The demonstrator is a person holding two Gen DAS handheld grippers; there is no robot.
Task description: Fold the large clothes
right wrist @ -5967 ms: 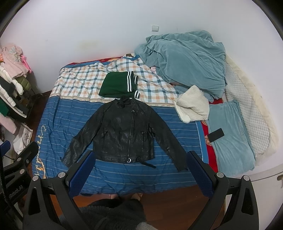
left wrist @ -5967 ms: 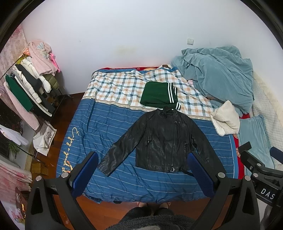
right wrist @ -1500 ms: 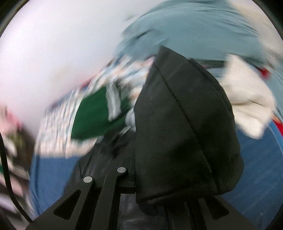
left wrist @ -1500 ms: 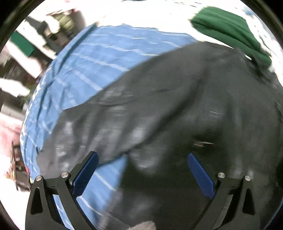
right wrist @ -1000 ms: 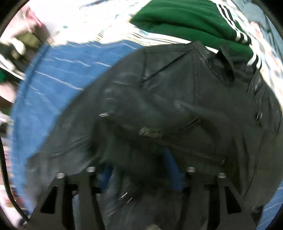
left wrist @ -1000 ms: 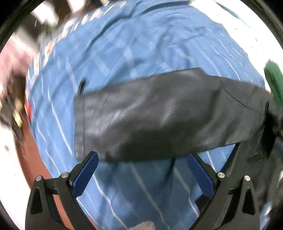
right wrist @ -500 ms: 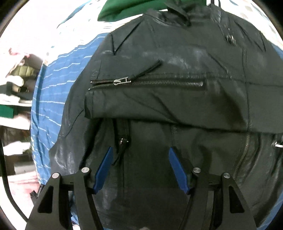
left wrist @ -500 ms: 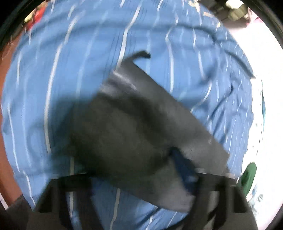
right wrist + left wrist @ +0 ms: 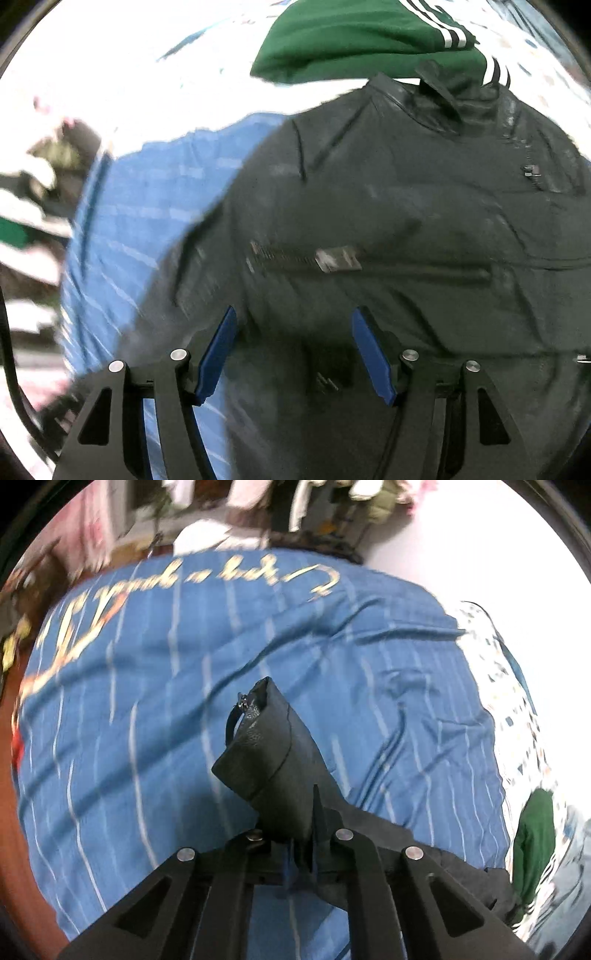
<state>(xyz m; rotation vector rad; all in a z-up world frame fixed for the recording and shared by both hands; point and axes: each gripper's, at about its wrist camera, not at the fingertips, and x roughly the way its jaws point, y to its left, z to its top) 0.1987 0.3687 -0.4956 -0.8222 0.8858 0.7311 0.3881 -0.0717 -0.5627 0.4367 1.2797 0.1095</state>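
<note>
Since a second ago the left gripper [image 9: 295, 849] has clamped shut on the black jacket [image 9: 269, 760] sleeve cuff, lifted above the blue striped bedsheet [image 9: 147, 701]. From the right wrist, the right gripper [image 9: 295, 350] hovers over the jacket's body, jaws half-wide and closing, nothing pinched; a green garment [image 9: 354, 40] lies beyond the collar.

— Where is there room to pass on the bed?

— The blue striped bedspread [image 9: 155, 716] lies bare around the lifted jacket sleeve [image 9: 269, 753], out to its edge on the left.

— What blocks that side?

— Past that edge hang clothes on a rack [image 9: 314, 506], blurred.

— And on the other side?

— The black jacket [image 9: 406, 206] fills the view under the right gripper [image 9: 295, 350], whose jaws are closing with only jacket beneath them. A folded green garment [image 9: 354, 40] touches the jacket's collar, so that end is crowded.
</note>
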